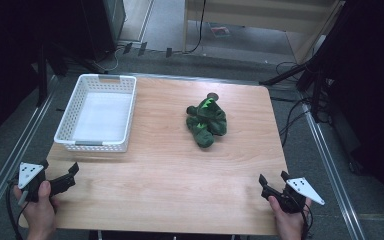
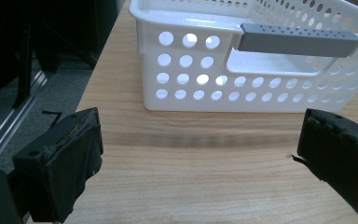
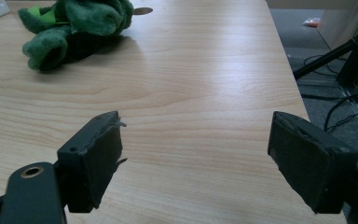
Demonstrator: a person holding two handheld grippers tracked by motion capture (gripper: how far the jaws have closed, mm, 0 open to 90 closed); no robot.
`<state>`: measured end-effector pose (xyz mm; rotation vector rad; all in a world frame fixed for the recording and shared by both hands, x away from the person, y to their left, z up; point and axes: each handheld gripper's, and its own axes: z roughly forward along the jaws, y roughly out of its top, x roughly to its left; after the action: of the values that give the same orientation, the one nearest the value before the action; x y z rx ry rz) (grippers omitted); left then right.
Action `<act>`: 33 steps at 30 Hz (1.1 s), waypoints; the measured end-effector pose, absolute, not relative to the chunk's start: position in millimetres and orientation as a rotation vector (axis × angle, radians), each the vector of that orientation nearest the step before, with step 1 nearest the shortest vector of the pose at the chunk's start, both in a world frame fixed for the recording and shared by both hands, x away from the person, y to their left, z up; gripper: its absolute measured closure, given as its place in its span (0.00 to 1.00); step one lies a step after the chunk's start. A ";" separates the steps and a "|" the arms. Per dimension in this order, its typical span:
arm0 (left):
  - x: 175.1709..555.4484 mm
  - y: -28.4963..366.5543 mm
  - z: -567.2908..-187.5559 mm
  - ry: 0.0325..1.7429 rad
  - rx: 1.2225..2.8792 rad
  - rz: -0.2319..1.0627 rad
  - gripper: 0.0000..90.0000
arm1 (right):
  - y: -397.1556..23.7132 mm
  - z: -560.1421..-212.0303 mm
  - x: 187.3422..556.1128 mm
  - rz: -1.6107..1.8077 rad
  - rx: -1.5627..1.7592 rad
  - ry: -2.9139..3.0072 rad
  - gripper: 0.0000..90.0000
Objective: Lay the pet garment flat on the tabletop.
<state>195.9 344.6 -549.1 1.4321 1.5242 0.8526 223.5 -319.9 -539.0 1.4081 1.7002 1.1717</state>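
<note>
Two grippers, left (image 1: 66, 176) and right (image 1: 272, 183), jaws released (nothing between), over wooden table (image 1: 170, 165); grey floor (image 1: 310, 150).

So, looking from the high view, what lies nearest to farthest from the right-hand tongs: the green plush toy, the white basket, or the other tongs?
1. Green plush toy, up the table, mid-right.
2. Left tongs, across the near edge.
3. White basket, far left corner; close to the left tongs in rank.
</note>
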 end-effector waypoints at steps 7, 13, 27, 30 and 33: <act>195.0 344.0 -549.3 1.521 1.428 0.859 0.01 | -312.7 -534.9 223.3 1.140 1.367 1.720 0.27; 196.3 343.4 -549.7 1.525 1.436 0.858 0.01 | -292.5 -524.9 229.4 1.137 1.322 1.779 0.27; 198.1 342.9 -550.2 1.529 1.438 0.855 0.01 | -228.7 -498.6 260.9 1.191 1.206 1.882 0.28; 197.9 343.2 -550.3 1.527 1.437 0.853 0.01 | -214.2 -496.1 273.9 1.203 1.203 1.893 0.30; 198.0 343.2 -550.3 1.527 1.436 0.854 0.01 | -198.4 -495.0 287.6 1.200 1.200 1.907 0.31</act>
<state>198.0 343.2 -550.3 1.4360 1.5266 0.8536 287.6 -198.4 -495.0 1.1999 1.9066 1.1998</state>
